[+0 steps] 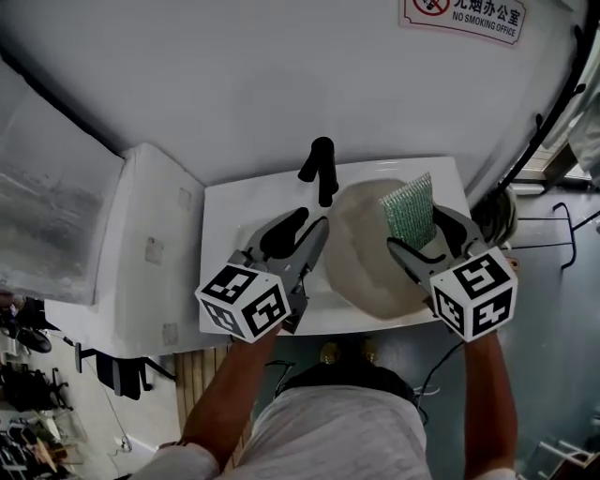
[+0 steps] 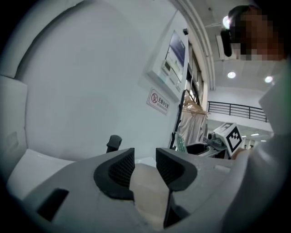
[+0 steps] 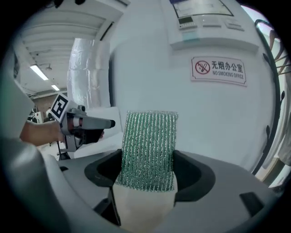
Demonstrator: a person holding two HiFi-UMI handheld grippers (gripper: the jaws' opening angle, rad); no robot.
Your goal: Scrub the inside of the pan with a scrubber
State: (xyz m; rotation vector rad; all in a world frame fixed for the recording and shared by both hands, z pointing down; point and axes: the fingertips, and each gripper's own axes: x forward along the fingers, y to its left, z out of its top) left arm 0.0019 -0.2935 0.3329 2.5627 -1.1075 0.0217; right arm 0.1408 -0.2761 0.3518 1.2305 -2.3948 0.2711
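A round beige pan [image 1: 367, 267] lies in the white sink [image 1: 225, 216], under and between both grippers. My right gripper [image 1: 427, 234] is over the pan's right side, shut on a green mesh scrubber [image 1: 410, 208] that stands up out of its jaws. The right gripper view shows the scrubber [image 3: 149, 150] clamped between the dark pads [image 3: 193, 175], with beige pan below. My left gripper [image 1: 305, 230] hovers at the pan's left rim, open. In the left gripper view its jaws [image 2: 145, 157] stand apart with nothing between the pads; only the beige pan [image 2: 148, 189] shows through the gap.
A black faucet [image 1: 321, 169] rises at the back of the sink, close to the left gripper's tips. A white wall with a no-smoking sign [image 1: 464, 17] is behind. A white block [image 1: 150, 244] adjoins the sink at left. Black cables [image 1: 544, 122] run at right.
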